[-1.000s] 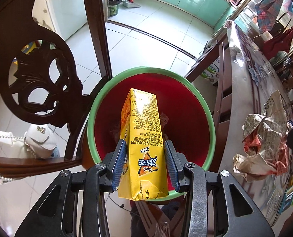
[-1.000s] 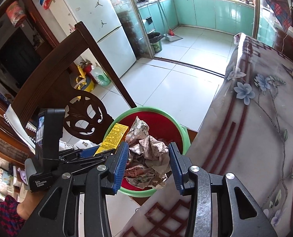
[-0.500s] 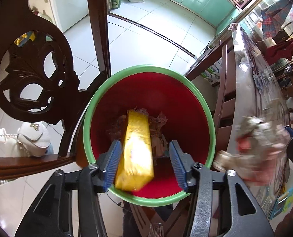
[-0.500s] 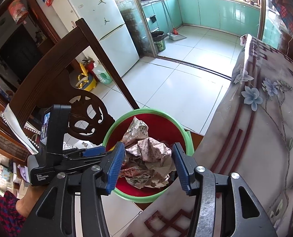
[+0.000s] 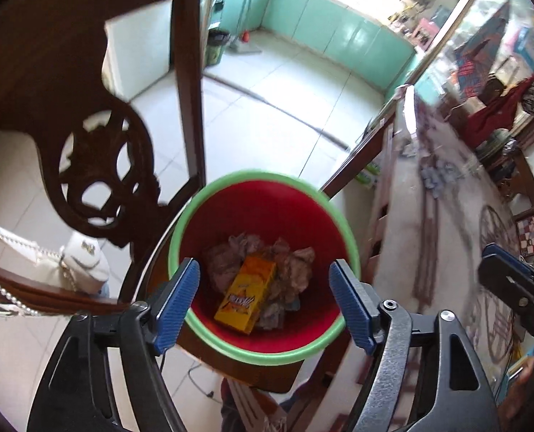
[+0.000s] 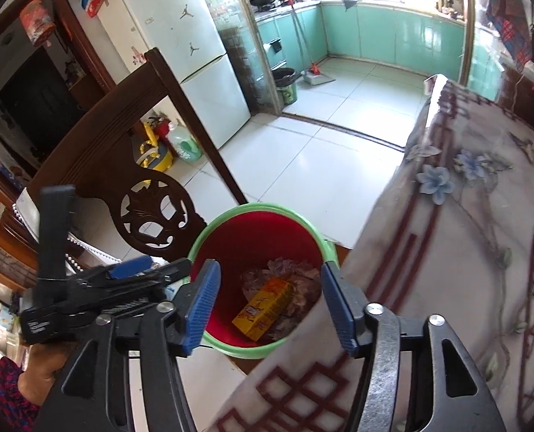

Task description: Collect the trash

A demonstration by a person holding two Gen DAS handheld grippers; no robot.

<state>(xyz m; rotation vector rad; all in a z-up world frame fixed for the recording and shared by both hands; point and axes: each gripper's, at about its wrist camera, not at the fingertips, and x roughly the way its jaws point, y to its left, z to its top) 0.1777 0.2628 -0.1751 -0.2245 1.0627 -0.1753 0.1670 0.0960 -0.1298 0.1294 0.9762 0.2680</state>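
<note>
Jaws of left gripper [image 5: 265,302] wide and opening, nothing between them; right gripper [image 6: 268,309] jaws likewise parting, empty. Yellow drink carton [image 5: 245,297] lies flat on crumpled paper [image 5: 292,270] at the bottom of the red bin [image 5: 267,198], well below and between both sets of jaws, clear of the pads.

Risks, as I judge them: bin sits just beside the chair back [image 5: 97,180] and worktop [image 6: 465,252] edge; a careless swing away could knock its green rim and tip it.
</note>
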